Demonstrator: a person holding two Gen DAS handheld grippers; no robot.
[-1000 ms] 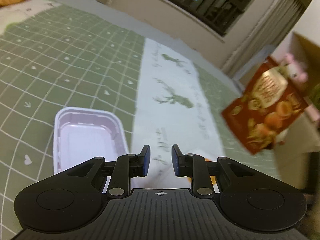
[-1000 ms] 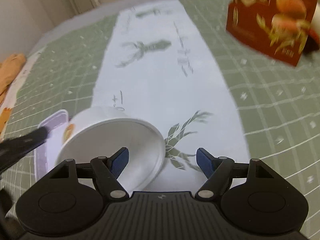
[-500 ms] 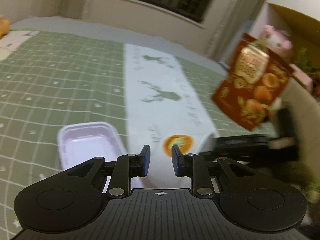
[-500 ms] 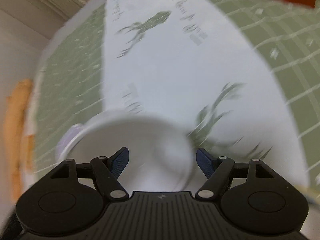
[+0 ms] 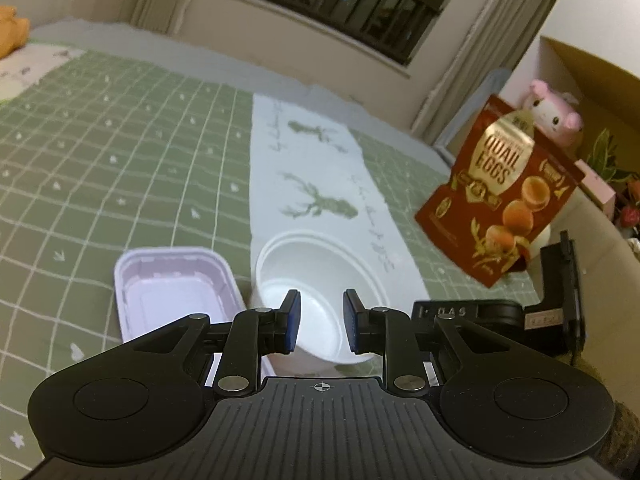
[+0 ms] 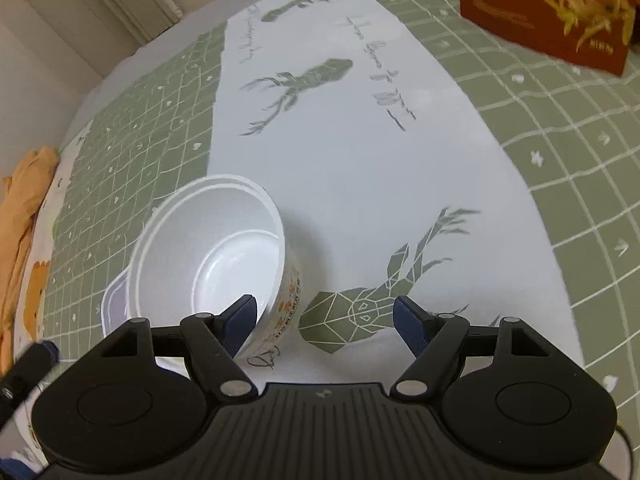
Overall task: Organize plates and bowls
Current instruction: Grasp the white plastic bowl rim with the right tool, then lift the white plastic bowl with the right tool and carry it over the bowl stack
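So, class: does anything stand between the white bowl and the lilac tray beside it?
Nothing visible does. The white bowl stands upright right beside the lilac tray, and the tray's inside looks empty.

A green grid-patterned cover (image 5: 120, 168) spreads across the bed. A white runner (image 6: 360, 152) printed with green deer and script lies lengthwise over it. A red pouch (image 5: 500, 204) marked QUAIL EGGS stands tilted at the cover's right edge. A pink plush (image 5: 554, 114) sits behind the pouch, in front of a cardboard box (image 5: 600, 80). A potted plant (image 5: 608, 156) stands to the right of the plush. A dark barred window (image 5: 348, 4) occupies the far wall, flanked by pale curtains (image 5: 492, 40). An orange cloth (image 6: 24, 208) lies along the cover's left edge.
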